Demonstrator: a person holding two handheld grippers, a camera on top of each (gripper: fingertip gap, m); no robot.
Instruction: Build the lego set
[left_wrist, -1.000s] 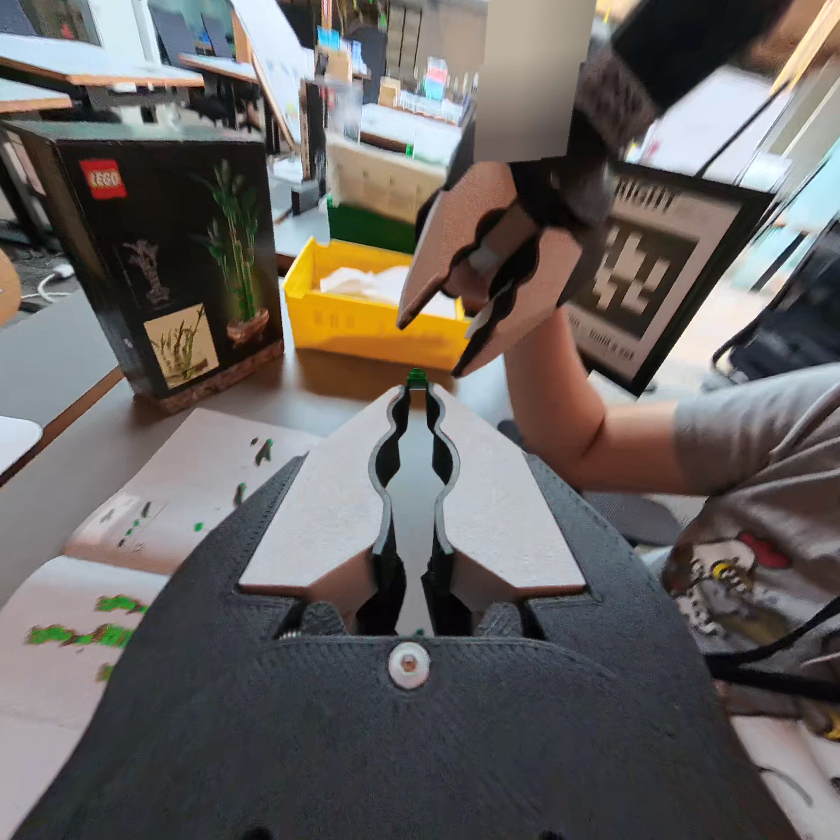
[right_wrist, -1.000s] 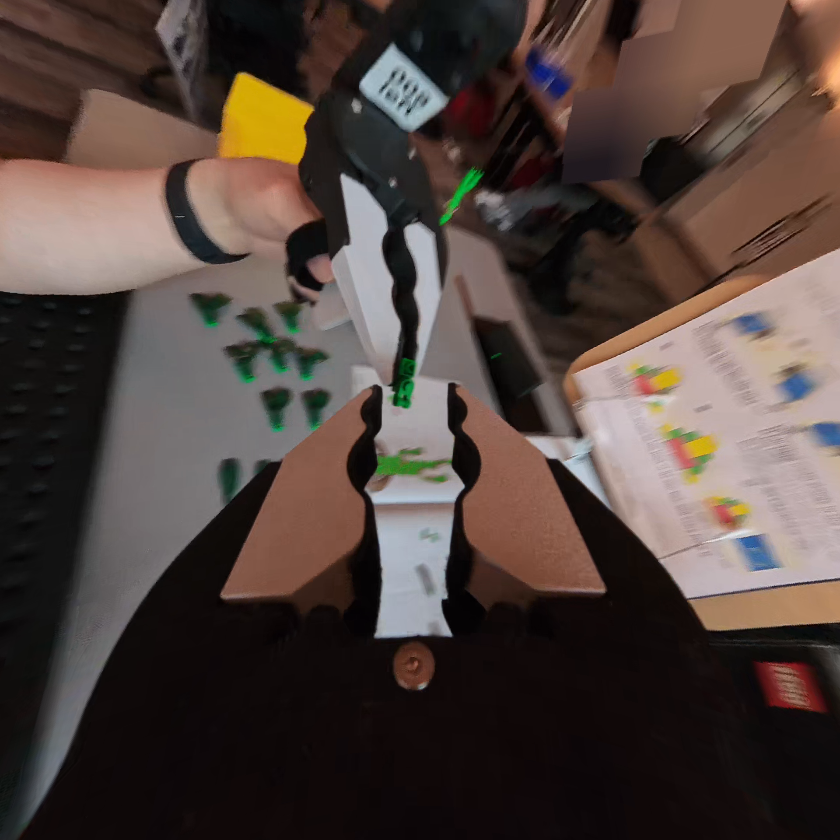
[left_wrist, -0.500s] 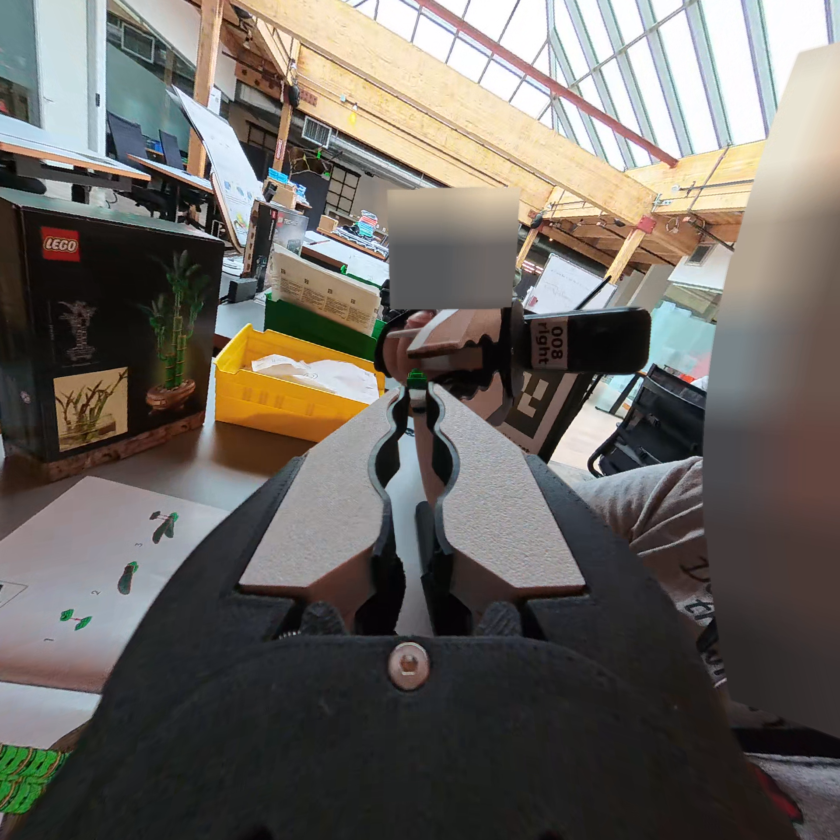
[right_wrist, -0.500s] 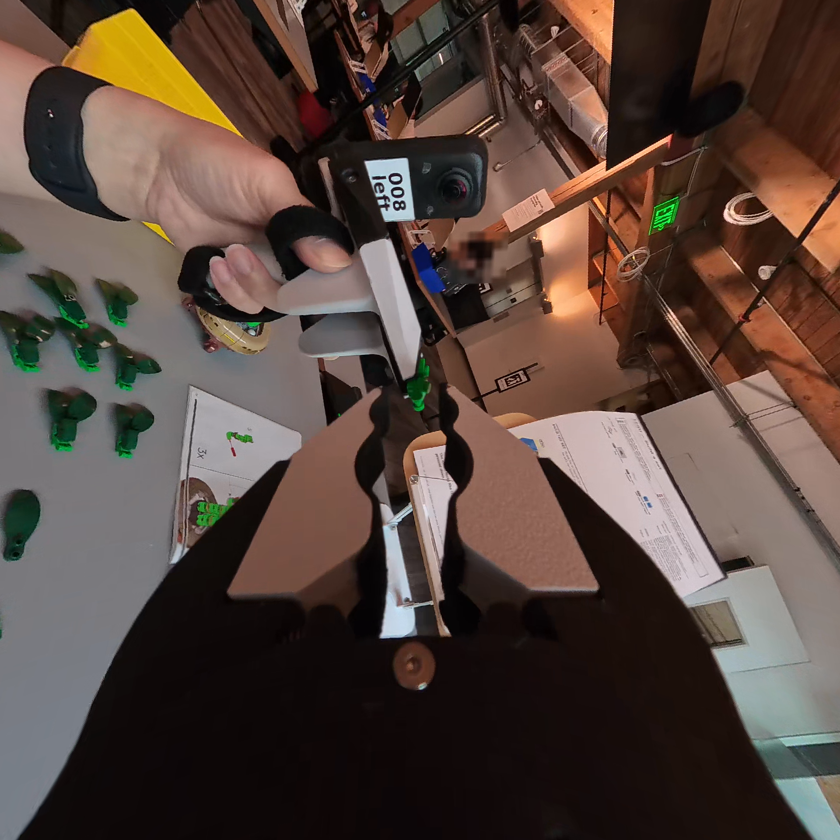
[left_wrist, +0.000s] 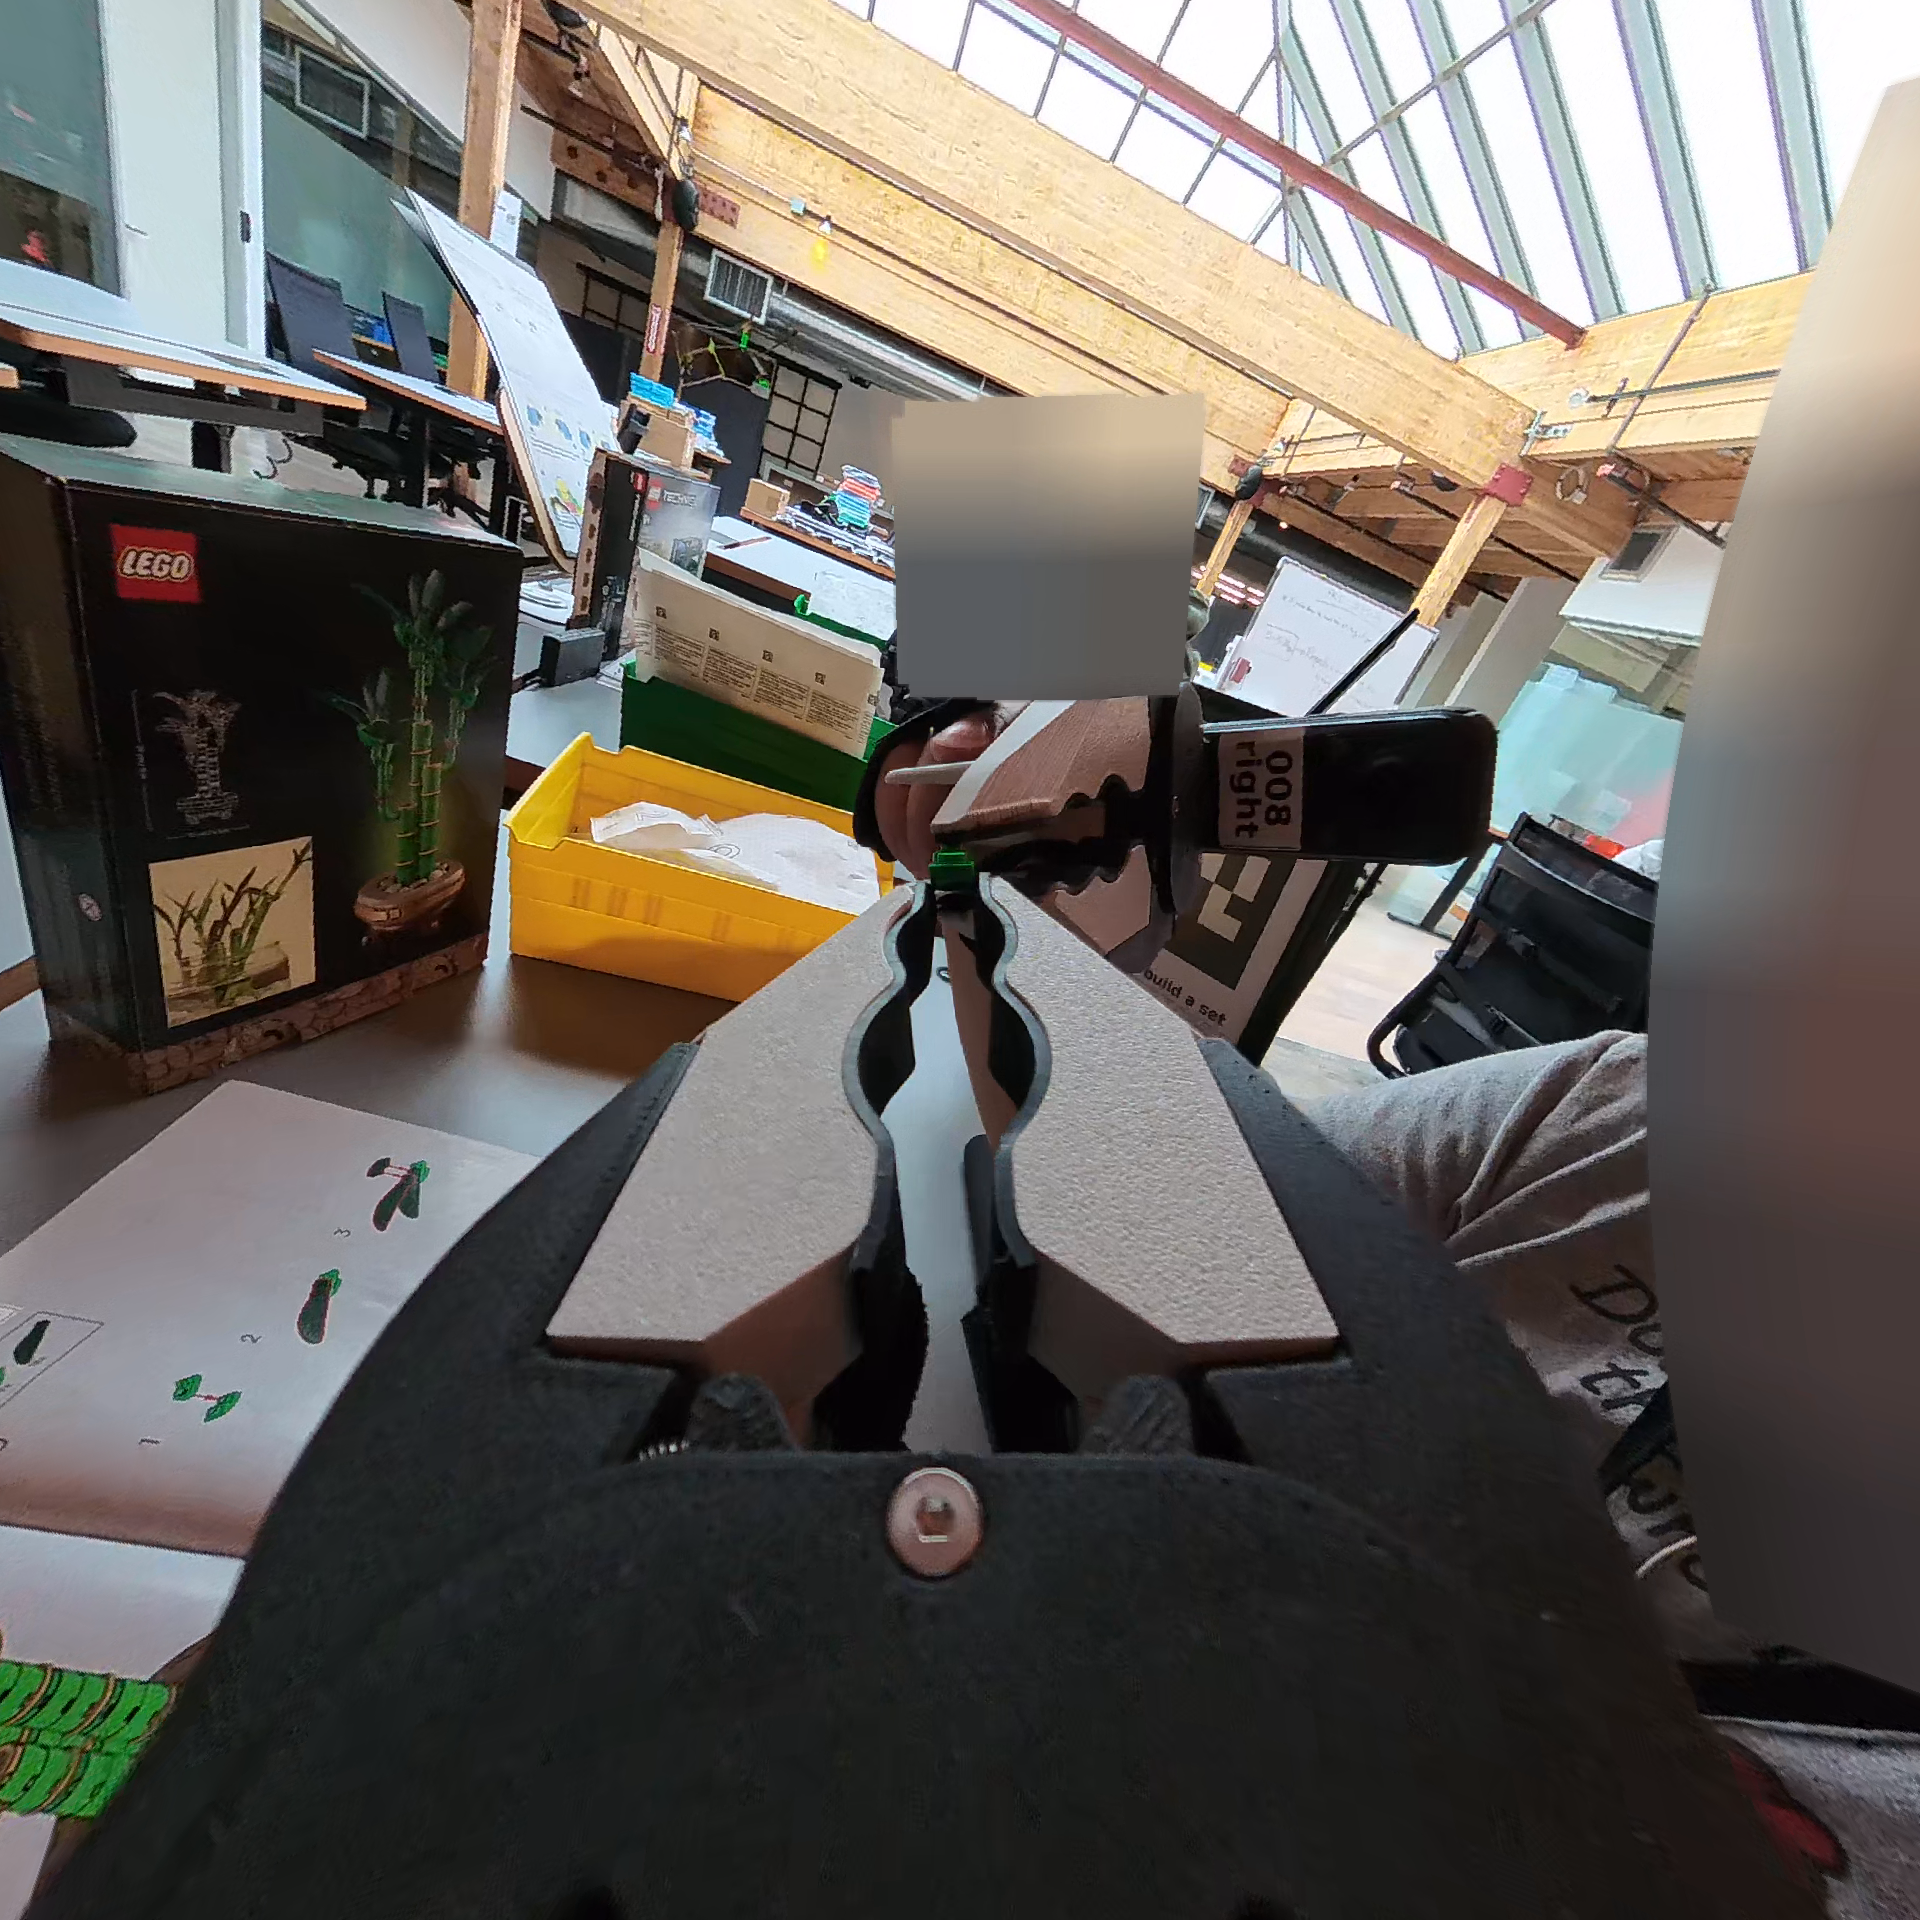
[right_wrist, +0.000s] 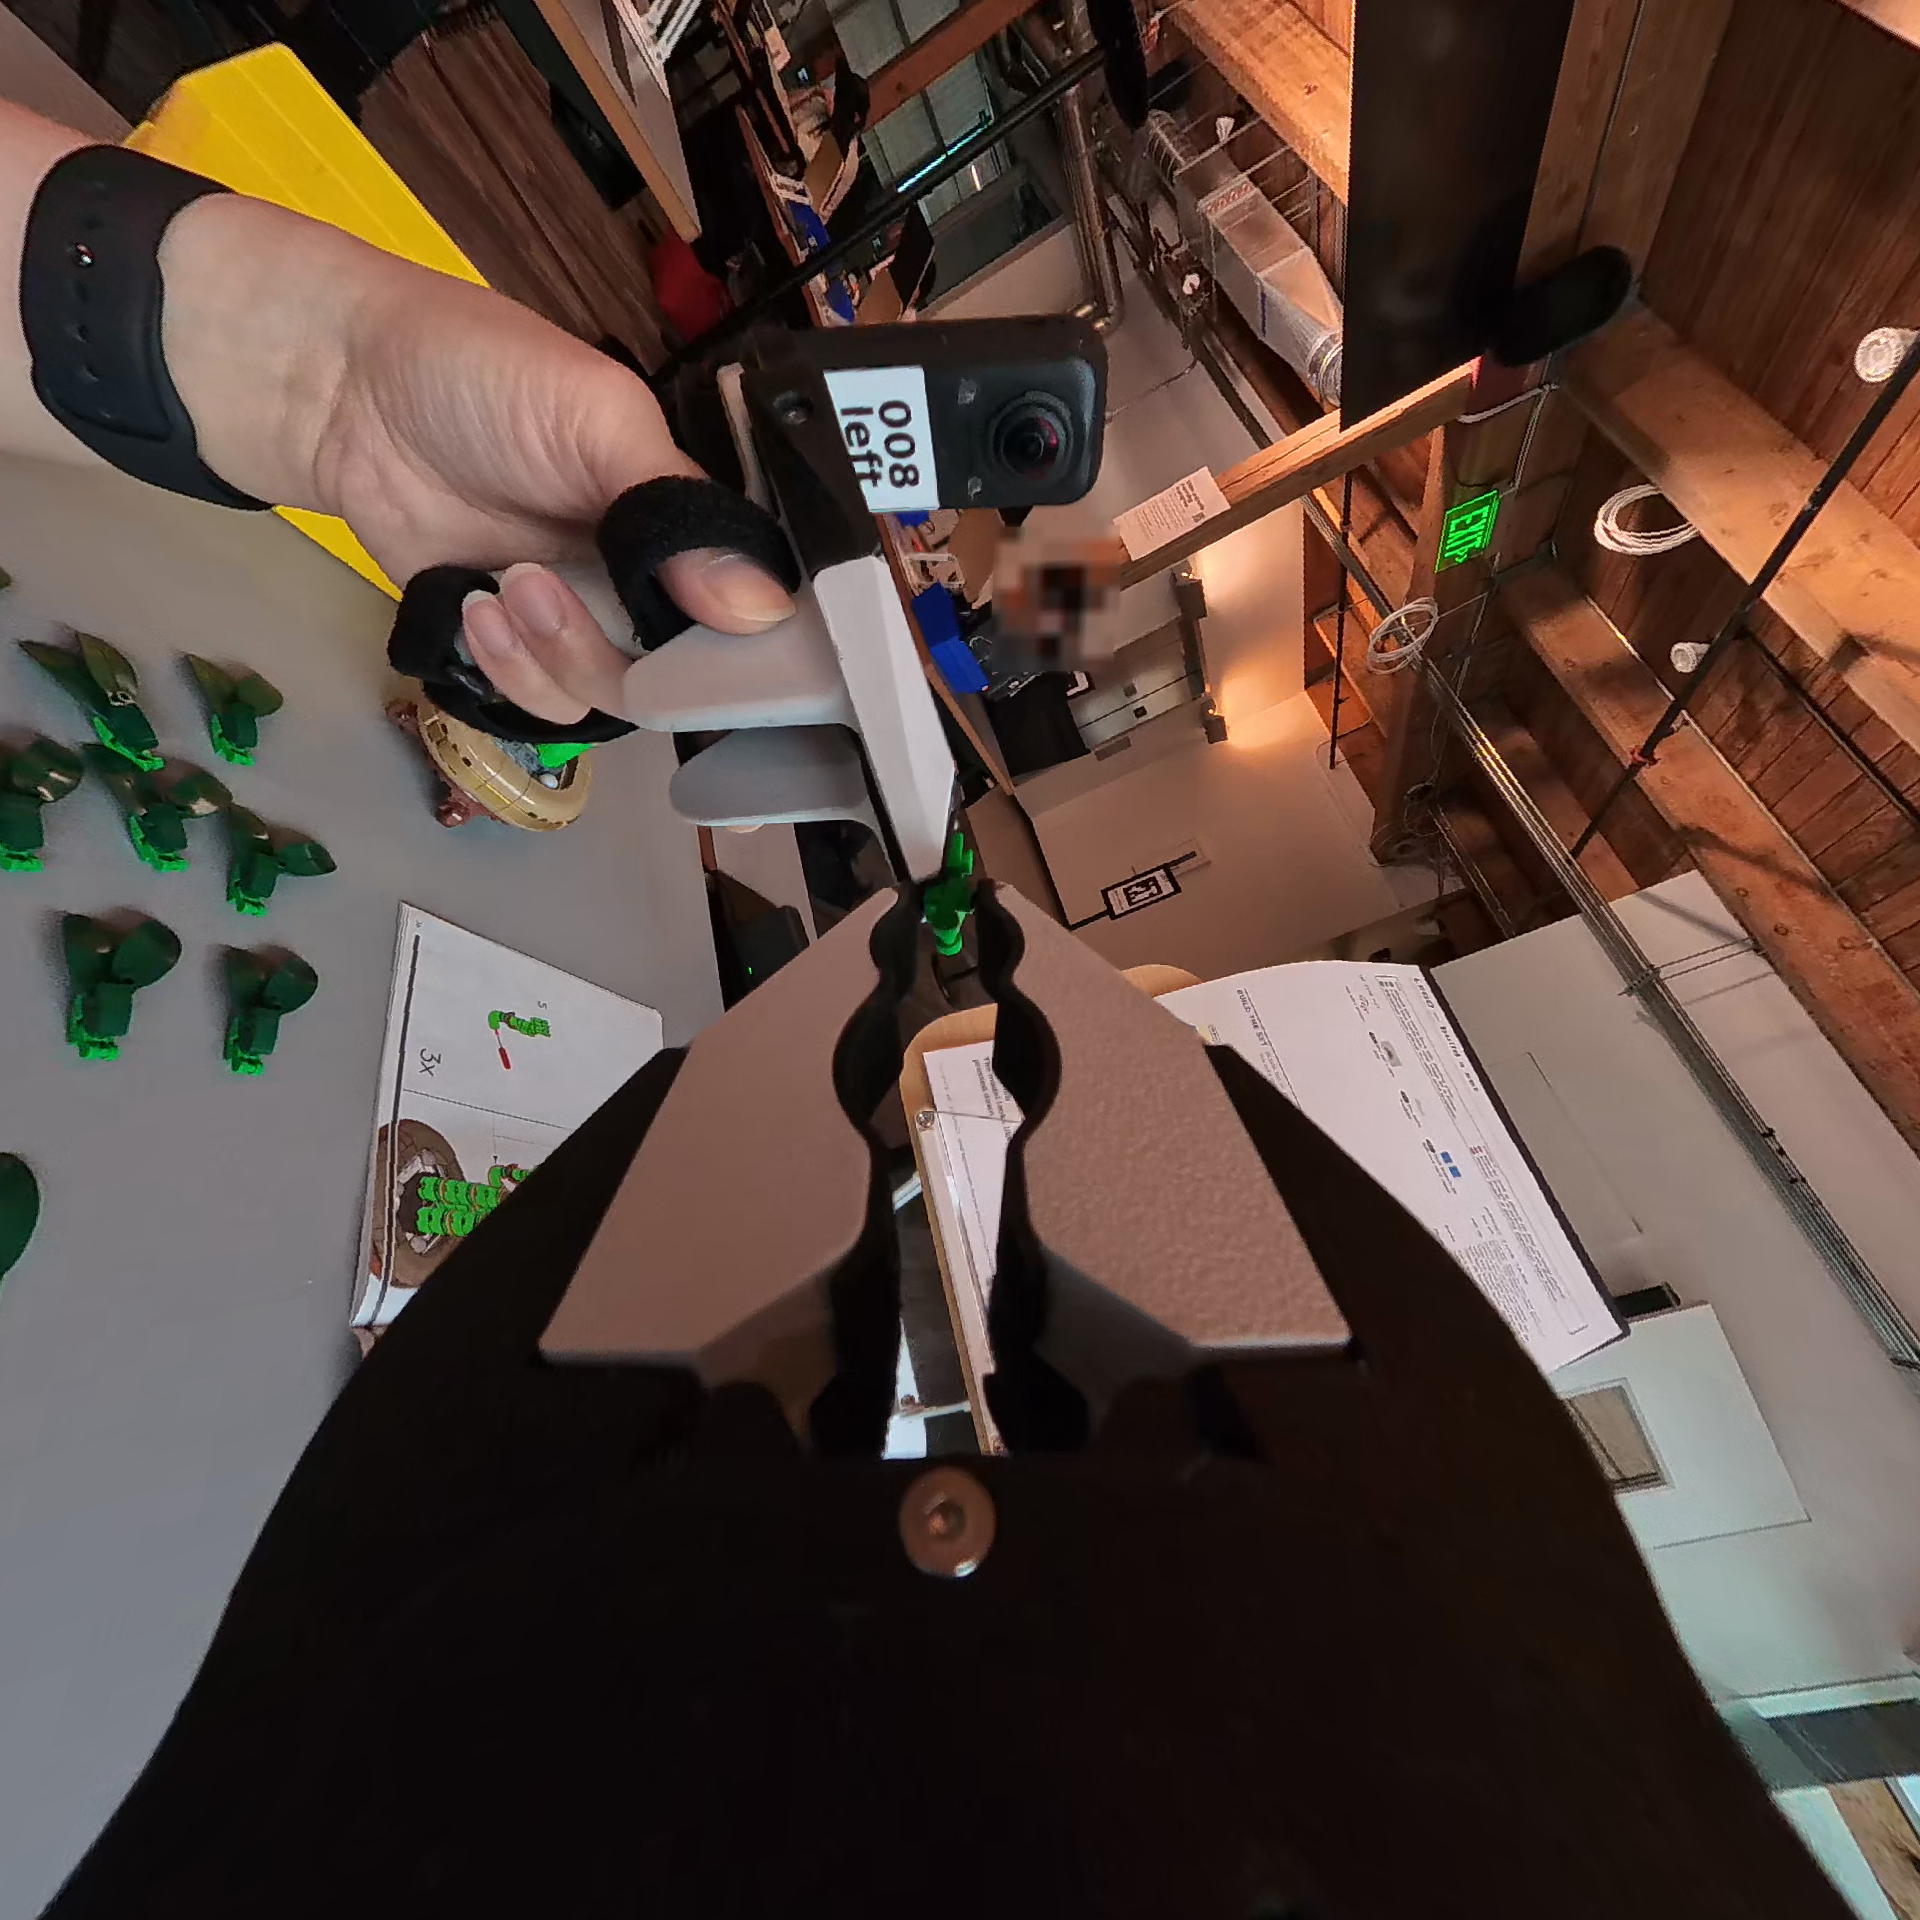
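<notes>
- Step in hand, as judged: mating two small parts in mid-air. Left gripper (left_wrist: 951, 914) clenched on a green piece (left_wrist: 950, 871); right gripper (right_wrist: 948, 902) clenched on a green stem (right_wrist: 950, 902), tips touching.
- Next: align studs, press straight together.
- Around: leaf pieces (right_wrist: 156, 800), instruction booklet (right_wrist: 488, 1101), yellow bin (left_wrist: 665, 894) on the table below; nothing obstructs.

The two grippers meet tip to tip above the table, the right gripper (left_wrist: 951, 831) blocking the way straight ahead of the left gripper (left_wrist: 951, 896). Left of them, the black box (left_wrist: 260, 769) and yellow bin (left_wrist: 665, 914) wall off the table's far side. Bare grey tabletop (right_wrist: 187, 1455) lies open between the green leaf pieces (right_wrist: 156, 810) and the open booklet (right_wrist: 488, 1101).
</notes>
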